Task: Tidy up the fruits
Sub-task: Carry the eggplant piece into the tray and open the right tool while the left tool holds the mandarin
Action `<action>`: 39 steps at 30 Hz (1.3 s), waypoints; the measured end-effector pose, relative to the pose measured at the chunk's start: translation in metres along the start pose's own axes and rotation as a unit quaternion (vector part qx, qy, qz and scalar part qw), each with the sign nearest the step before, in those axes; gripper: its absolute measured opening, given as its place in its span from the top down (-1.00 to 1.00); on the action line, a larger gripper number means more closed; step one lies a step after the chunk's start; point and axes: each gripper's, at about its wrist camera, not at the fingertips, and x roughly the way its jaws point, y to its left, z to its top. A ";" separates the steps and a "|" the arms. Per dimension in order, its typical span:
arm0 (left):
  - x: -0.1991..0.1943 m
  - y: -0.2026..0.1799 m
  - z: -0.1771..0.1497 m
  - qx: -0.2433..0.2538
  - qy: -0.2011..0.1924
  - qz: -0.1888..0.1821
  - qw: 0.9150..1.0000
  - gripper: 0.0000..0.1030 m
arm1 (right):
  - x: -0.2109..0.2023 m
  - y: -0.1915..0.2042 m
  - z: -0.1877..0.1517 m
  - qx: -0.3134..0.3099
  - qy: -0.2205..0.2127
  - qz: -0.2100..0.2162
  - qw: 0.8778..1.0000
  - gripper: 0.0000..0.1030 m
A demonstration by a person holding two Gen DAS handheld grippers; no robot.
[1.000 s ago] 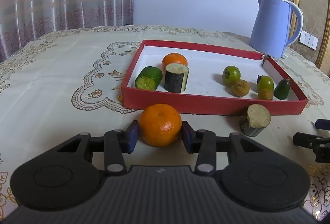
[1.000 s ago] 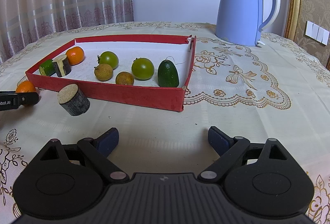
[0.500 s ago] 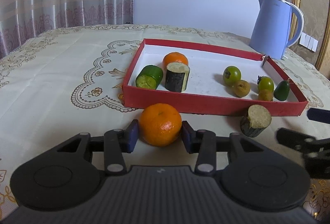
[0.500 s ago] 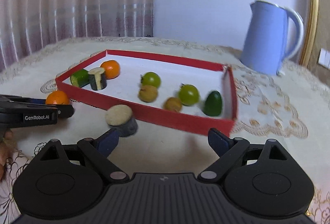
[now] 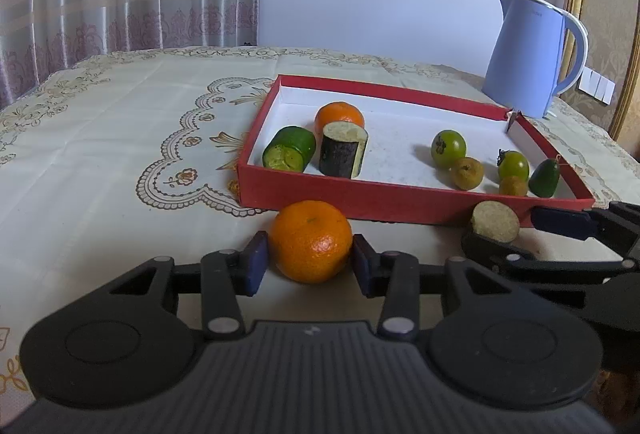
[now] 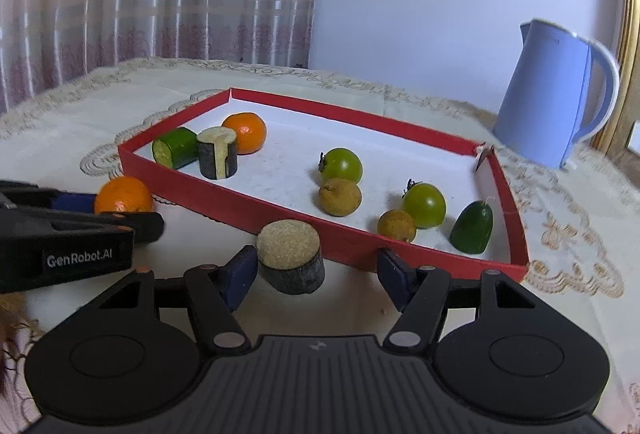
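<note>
- Right now I have both tongs working in front of the red tray (image 5: 400, 200), which sits on the counter (image 5: 120, 138) with its near wall facing me.
- My left tongs (image 5: 307, 261) are clamped on the loose orange (image 5: 311, 240); both pads press its sides, and it rests on the cloth just outside the tray's near wall.
- My right tongs (image 6: 316, 270) have just been closing around the eggplant stub (image 6: 291, 258), which stands cut face up just beside the same wall. The left pad looks to be touching it, but the right pad stands clear, so there is no grip yet.
- Inside the tray, a second orange (image 6: 245, 132), a cucumber piece (image 6: 175, 147) and an eggplant piece (image 6: 218, 158) cluster at the left end; two green tomatoes, two brownish fruits and a dark green fruit sit toward the right.
- I judge this the pick-up step for the last two items outside the tray.
- Next I would finish closing the right tongs on the stub, then lift each piece clear of the wall before carrying it over.
- The orange probably belongs beside its twin, the stub by the eggplant piece.
- The two tongs are close together, so I would move one at a time.
</note>
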 end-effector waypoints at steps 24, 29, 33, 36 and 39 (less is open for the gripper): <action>0.001 0.000 0.000 -0.001 0.000 -0.003 1.000 0.23 | -0.027 -0.035 -0.021 0.048 -0.009 0.009 0.999 0.33; 0.001 0.000 0.000 -0.001 0.000 -0.003 1.000 0.23 | -0.038 -0.057 -0.028 0.070 -0.016 -0.009 0.997 0.33; 0.001 0.000 0.000 -0.001 0.000 -0.003 1.000 0.23 | -0.045 -0.072 -0.022 0.079 -0.035 -0.022 0.996 0.33; 0.001 0.000 0.000 -0.001 0.000 -0.003 1.000 0.23 | -0.041 -0.079 -0.012 0.071 -0.044 -0.036 0.996 0.34; 0.001 0.000 0.000 -0.001 0.000 -0.002 1.000 0.23 | -0.029 -0.084 0.002 0.055 -0.040 -0.043 0.997 0.36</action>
